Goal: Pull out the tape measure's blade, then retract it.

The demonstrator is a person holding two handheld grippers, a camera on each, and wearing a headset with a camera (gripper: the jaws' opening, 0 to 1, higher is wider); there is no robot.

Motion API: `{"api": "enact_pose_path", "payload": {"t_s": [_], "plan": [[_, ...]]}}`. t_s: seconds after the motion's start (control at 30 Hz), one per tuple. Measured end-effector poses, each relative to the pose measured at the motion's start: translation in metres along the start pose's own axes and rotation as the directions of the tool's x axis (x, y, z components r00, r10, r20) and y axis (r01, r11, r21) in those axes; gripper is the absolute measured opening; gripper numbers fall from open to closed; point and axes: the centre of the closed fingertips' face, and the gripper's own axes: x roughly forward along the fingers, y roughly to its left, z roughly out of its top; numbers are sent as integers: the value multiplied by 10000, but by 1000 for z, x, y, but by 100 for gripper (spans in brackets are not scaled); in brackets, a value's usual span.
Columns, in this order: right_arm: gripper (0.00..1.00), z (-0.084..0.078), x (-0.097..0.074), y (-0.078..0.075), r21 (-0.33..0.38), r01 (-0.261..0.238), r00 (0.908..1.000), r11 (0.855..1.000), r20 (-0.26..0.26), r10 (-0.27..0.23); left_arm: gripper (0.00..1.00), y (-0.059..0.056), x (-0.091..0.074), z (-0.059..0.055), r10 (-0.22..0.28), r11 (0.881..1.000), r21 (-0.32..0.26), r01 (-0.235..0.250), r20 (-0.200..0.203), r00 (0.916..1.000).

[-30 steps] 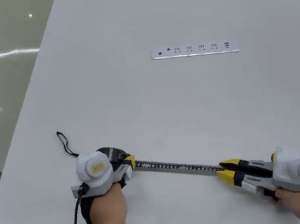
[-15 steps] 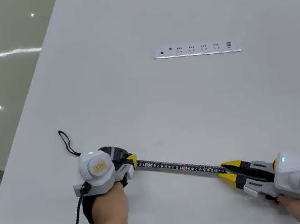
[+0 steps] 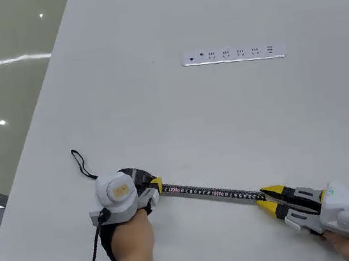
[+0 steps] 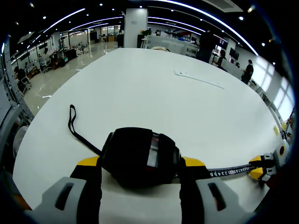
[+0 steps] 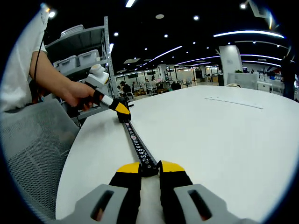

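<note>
White workbench (image 3: 192,115) bears the tape measure (image 4: 140,154) near its front edge, body clamped in the left gripper (image 4: 140,162). The right gripper (image 5: 149,167) pinches the blade (image 3: 212,193) at its tip: thin, springy, probably slick steel, best held at the hook.

Blade (image 3: 213,192) spans near edge; tabletop (image 3: 224,117) beyond open to pwr strip (image 3: 233,54), seemingly low.

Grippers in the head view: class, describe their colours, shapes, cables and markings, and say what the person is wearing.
Both the left gripper and right gripper have rounded grey-white bodies and black jaws tipped yellow, and each trails a black cable. The left's round cap bears a yellowish label. The person wears a white short sleeve.
</note>
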Motion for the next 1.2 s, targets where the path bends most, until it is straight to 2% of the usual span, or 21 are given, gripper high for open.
{"api": "enact_pose_path", "payload": {"t_s": [0.27, 0.37, 1.2], "plan": [[14, 0, 0, 0, -18, -6, 10000, 10000, -4, 6, 64, 0, 0, 0, 40, 10000, -18, -40, 26, 10000], [14, 0, 4, 6, -129, -222, 9997, 9997, -50, 221, 63, 0, 0, -1, 49, 10000, 46, -49, 1, 10000], [13, 1, 8, 6, 44, -362, 9993, 9993, -104, 362, 63, 0, 0, -1, -10, 10000, 9, 10, 2, 10000]]}}
